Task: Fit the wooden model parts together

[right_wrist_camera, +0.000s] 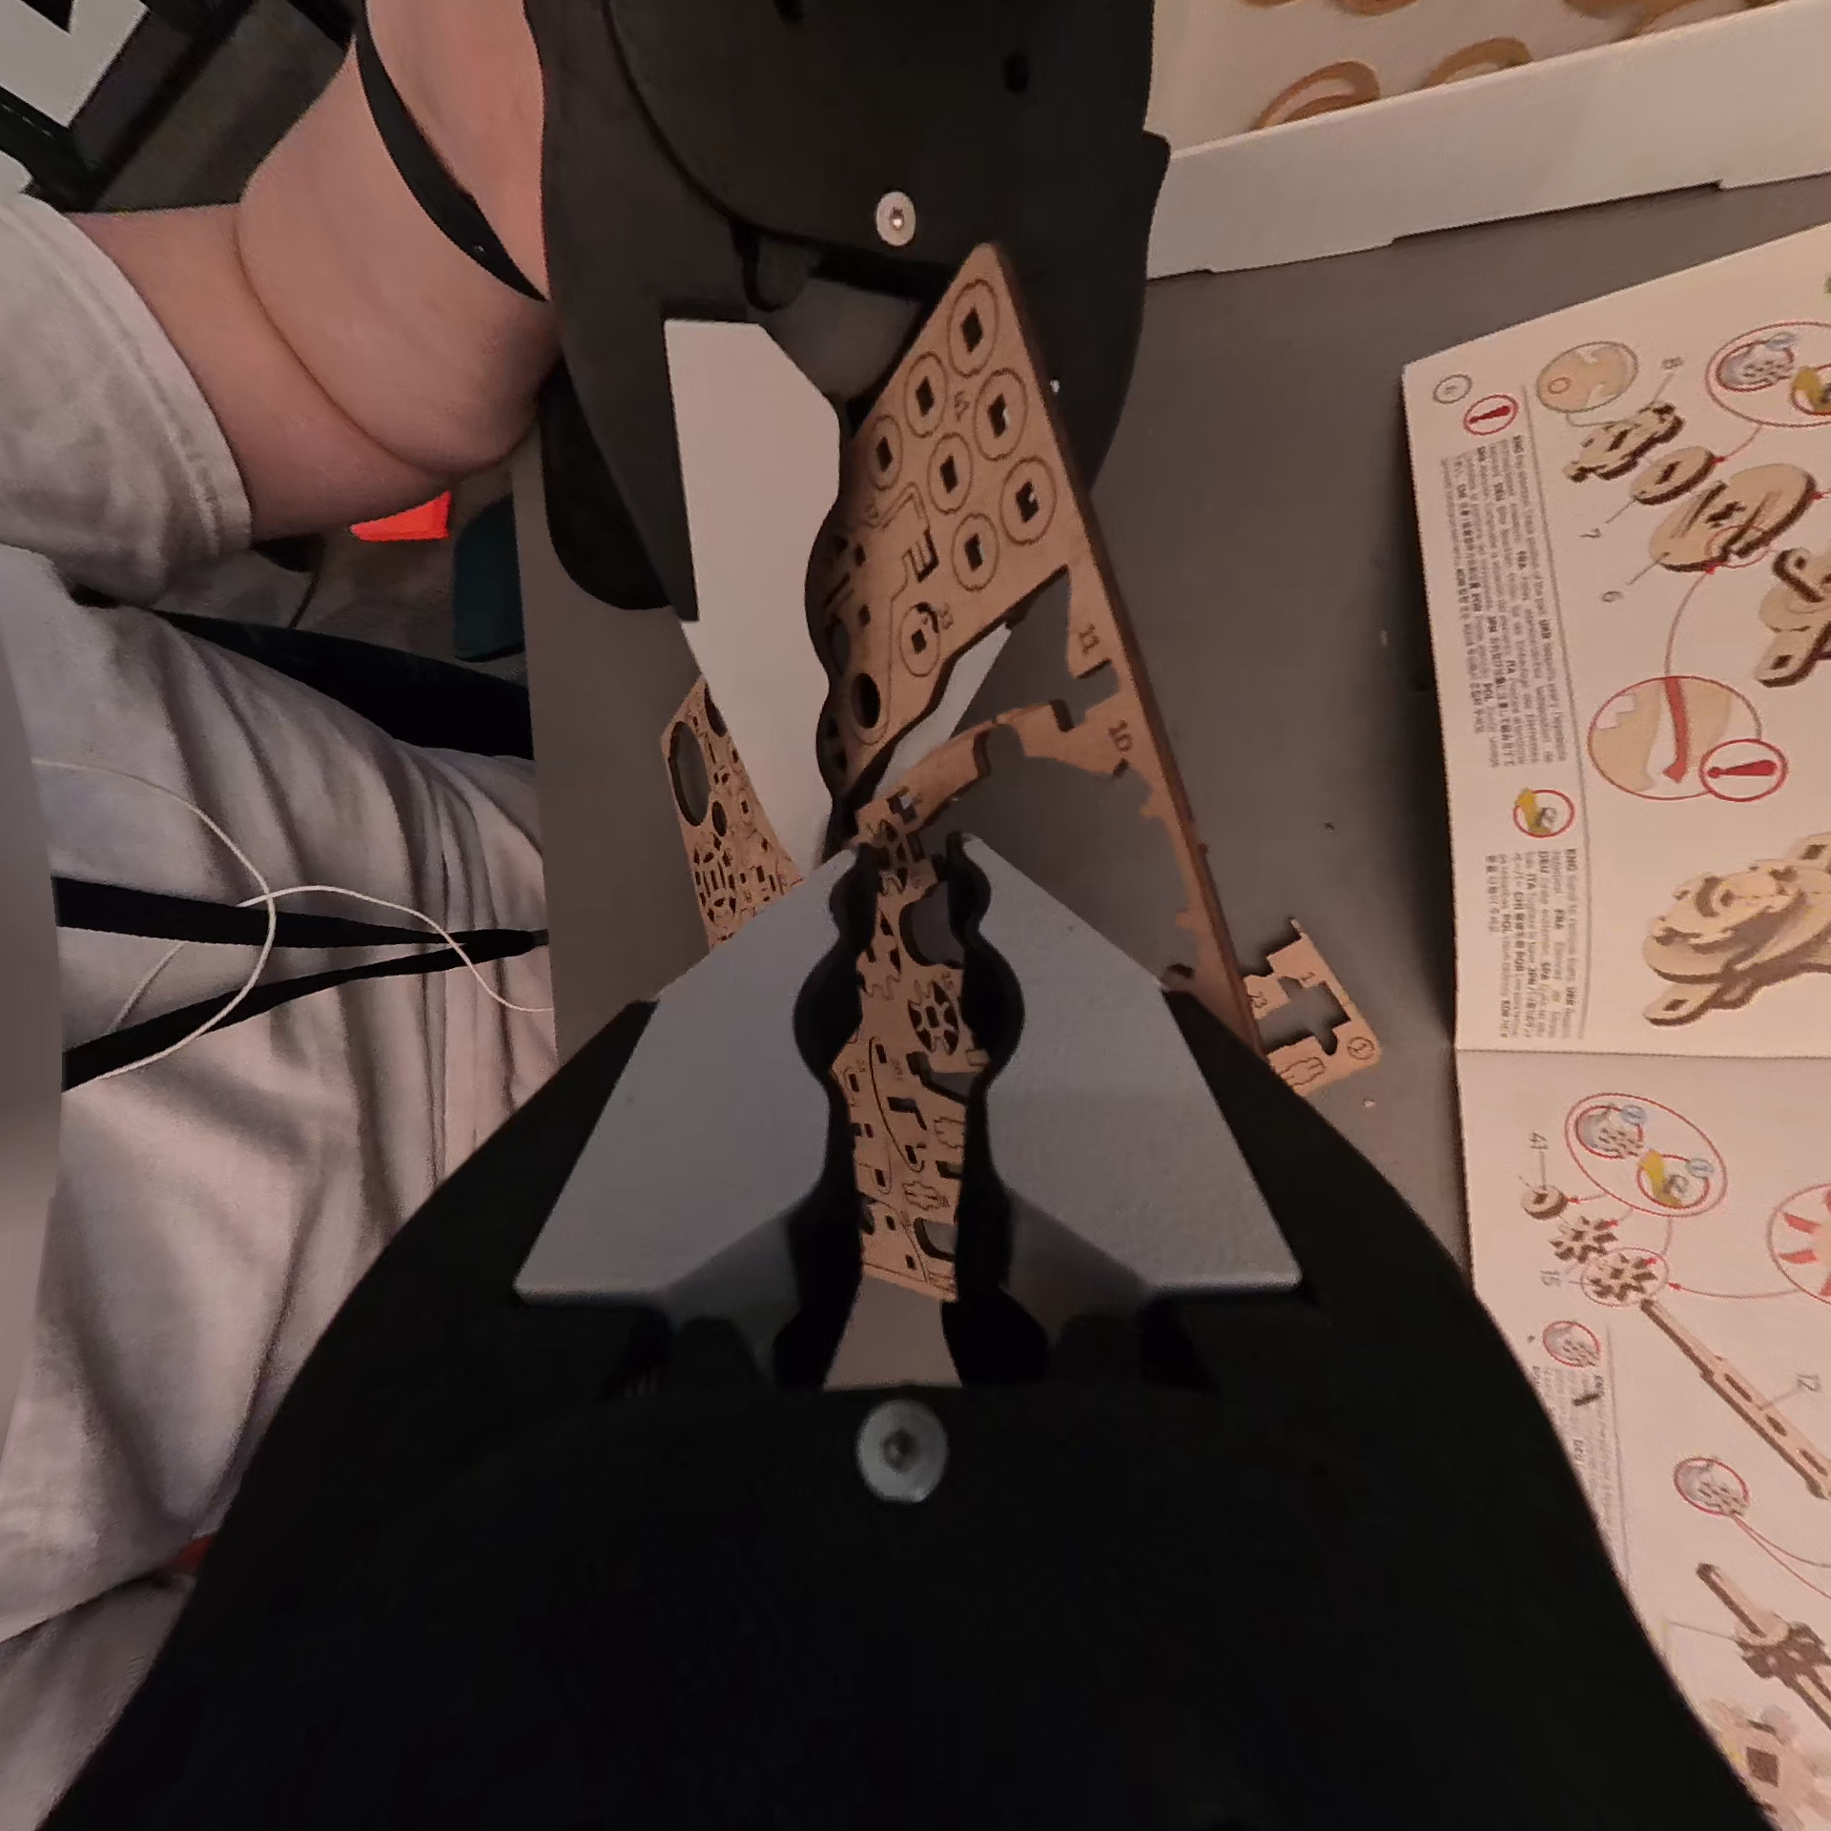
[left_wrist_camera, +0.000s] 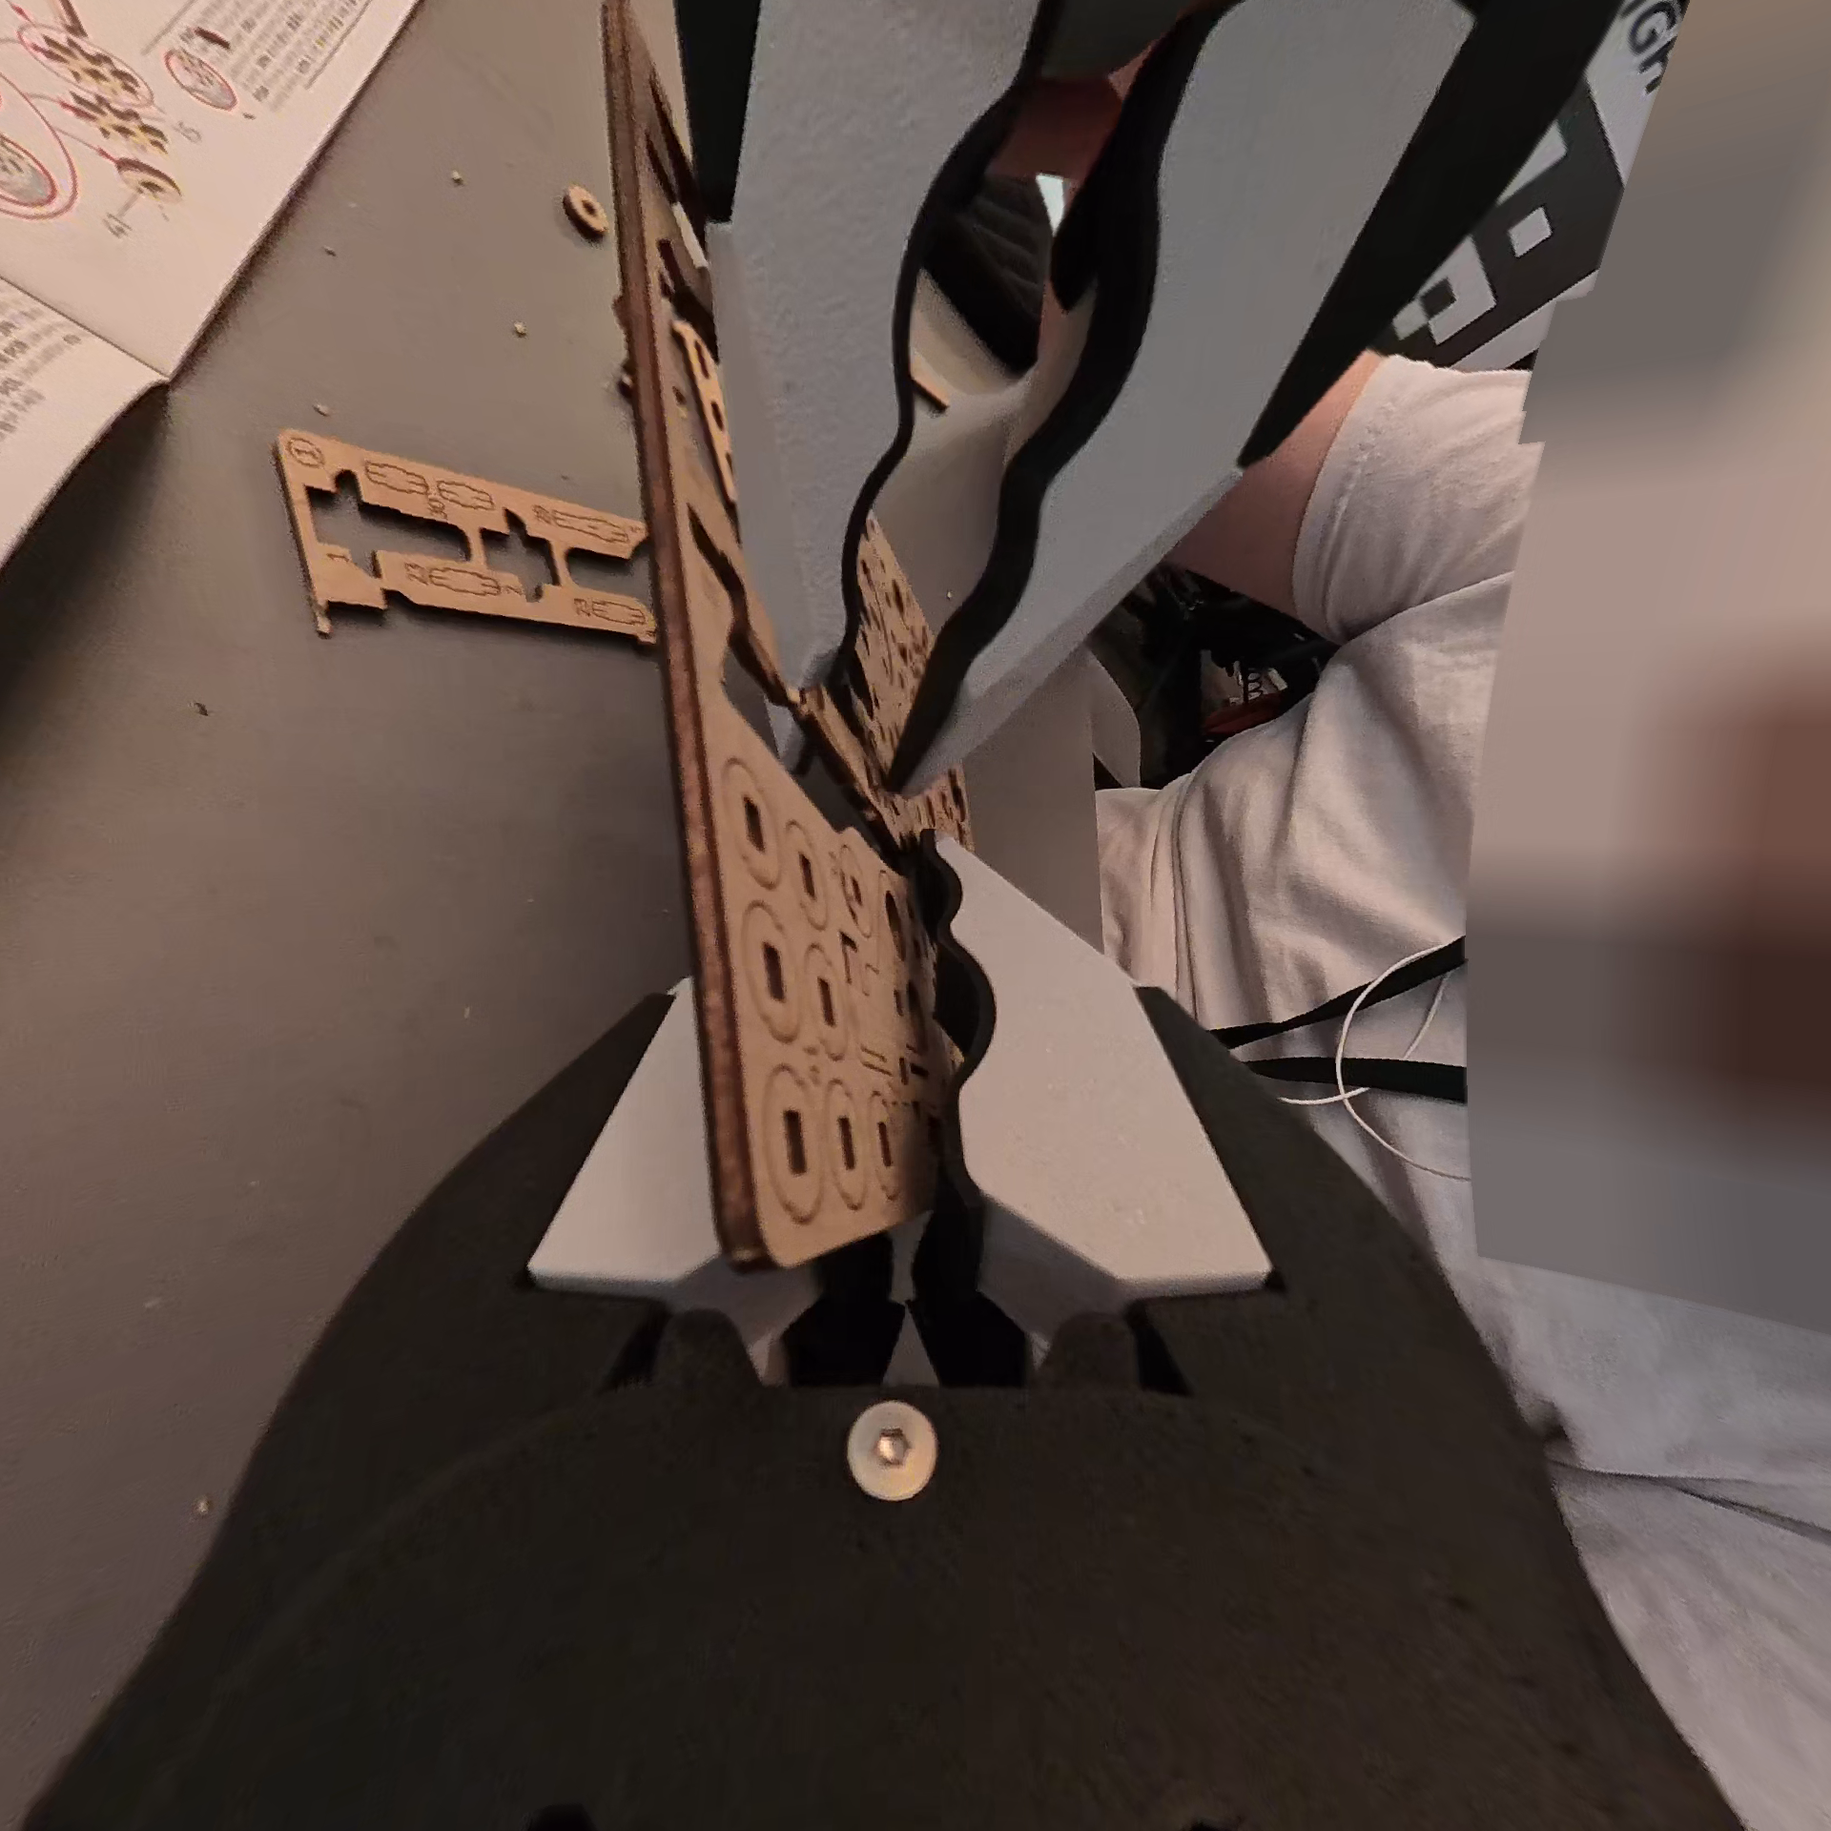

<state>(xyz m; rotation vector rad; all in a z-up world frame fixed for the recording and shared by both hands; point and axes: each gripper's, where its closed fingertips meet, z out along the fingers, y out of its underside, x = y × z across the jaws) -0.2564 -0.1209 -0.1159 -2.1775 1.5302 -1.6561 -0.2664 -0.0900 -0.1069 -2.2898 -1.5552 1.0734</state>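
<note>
Above the grey tabletop (left_wrist_camera: pixel 297 892), both grippers meet tip to tip over the wooden model parts.

Left gripper (left_wrist_camera: pixel 916 872): pressed together on a laser-cut plywood sheet (left_wrist_camera: pixel 793 1040), clamping its lower corner. The sheet stands on edge, tilted, well clear of the tabletop. It carries rows of round parts with slotted centres near the gripper, and larger cut-out openings further up.

Right gripper (right_wrist_camera: pixel 916 852): fingers nearly closed, with a gap between the pads lower down. A curved wooden strip (right_wrist_camera: pixel 951 763) of the sheet sits at the fingertips; they look pinched on it, though the contact point is partly hidden. Through the gap between the fingers a second fretted sheet (right_wrist_camera: pixel 907 1090) shows, lying further off; whether it touches the pads I cannot tell.

In the left wrist view the right gripper comes down from above, its fingertips meeting the sheet just beyond the left gripper's tips.

On the tabletop:
- a smaller wooden frame piece (left_wrist_camera: pixel 466 535), flat, just beside the held sheet
- a small wooden ring (left_wrist_camera: pixel 587 210), near the sheet's far end
- an open instruction booklet (right_wrist_camera: pixel 1635 694) with diagrams, beside the frame piece
- a white cardboard tray (right_wrist_camera: pixel 1437 168) at the far edge, holding pale wooden pieces

A person in light clothing (right_wrist_camera: pixel 198 694) sits at the table's edge.
</note>
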